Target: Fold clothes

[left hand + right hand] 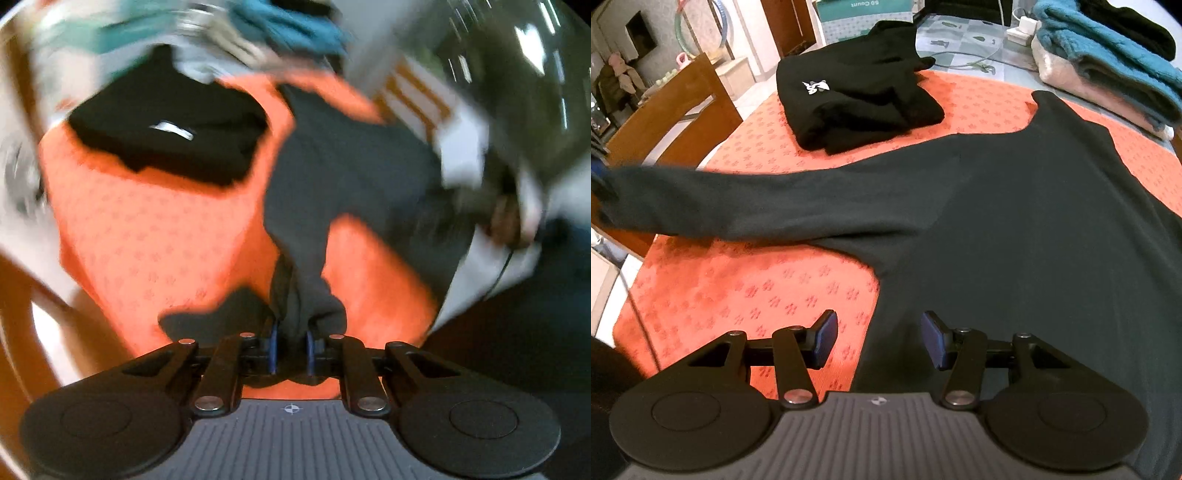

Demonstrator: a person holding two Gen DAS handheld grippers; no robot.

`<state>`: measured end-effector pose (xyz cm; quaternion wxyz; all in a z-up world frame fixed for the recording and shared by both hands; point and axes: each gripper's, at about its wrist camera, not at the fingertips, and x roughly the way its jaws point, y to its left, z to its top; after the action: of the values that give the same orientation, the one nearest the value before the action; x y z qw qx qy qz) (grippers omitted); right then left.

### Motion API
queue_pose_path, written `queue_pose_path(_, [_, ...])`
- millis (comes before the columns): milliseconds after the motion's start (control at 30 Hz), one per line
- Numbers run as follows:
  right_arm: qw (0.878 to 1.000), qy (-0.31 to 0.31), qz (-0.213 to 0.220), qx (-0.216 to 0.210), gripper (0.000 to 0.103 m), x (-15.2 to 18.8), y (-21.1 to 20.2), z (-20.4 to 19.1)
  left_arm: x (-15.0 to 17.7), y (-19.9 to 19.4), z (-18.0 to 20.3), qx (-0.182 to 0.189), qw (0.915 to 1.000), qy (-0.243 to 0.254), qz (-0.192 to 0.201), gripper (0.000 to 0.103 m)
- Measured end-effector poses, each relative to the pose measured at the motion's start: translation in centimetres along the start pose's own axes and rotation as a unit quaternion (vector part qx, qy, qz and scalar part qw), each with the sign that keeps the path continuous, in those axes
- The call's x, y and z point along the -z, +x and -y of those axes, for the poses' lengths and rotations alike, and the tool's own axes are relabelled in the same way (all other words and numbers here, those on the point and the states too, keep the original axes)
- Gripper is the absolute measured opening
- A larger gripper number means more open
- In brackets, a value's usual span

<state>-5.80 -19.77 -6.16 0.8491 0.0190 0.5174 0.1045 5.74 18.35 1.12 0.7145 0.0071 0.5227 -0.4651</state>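
A dark grey long-sleeved sweater (1015,221) lies spread flat on the orange patterned tablecloth (757,288). Its left sleeve (738,210) stretches out to the picture's left edge. In the blurred left wrist view, my left gripper (291,345) is shut on the bunched end of that sleeve (306,288), which is pinched between the blue pads. The sleeve runs from there to the sweater's body (351,177). My right gripper (879,339) stands open just above the sweater's near side edge, with nothing pressed between its fingers.
A folded black garment with a white logo (857,99) lies at the far side of the cloth. Folded teal and pink towels (1108,74) are stacked at the back right. A wooden chair (672,107) stands at the left, and a box (864,11) at the back.
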Motion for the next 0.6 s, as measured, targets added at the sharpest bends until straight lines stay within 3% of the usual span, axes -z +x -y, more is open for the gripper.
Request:
queue_pose_path(67, [1.000, -0.007, 0.000, 0.002, 0.057, -0.4, 0.8, -0.1, 0.0, -1.3, -1.4, 0.021, 0.9964, -0.076, 0.031, 0.017])
queue_pose_path(133, [1.000, -0.012, -0.001, 0.001, 0.057, -0.7, 1.5, -0.3, 0.3, -2.2, -2.7, 0.035, 0.9870, -0.146, 0.056, 0.017])
queue_pose_path(267, [1.000, -0.016, -0.005, -0.007, 0.057, -0.9, 2.2, -0.6, 1.6, -1.8, -5.1, 0.001, 0.9688, -0.238, 0.068, 0.014])
queue_pose_path(467, [1.000, -0.025, -0.008, -0.008, 0.057, -0.9, 2.6, -1.1, 3.6, -1.1, -7.3, -0.060, 0.9478, -0.300, 0.090, 0.016])
queue_pose_path(600, [1.000, -0.025, -0.012, -0.007, 0.057, -0.7, 2.6, -1.1, 4.4, -1.5, -7.5, -0.094, 0.9387, -0.310, 0.118, 0.027])
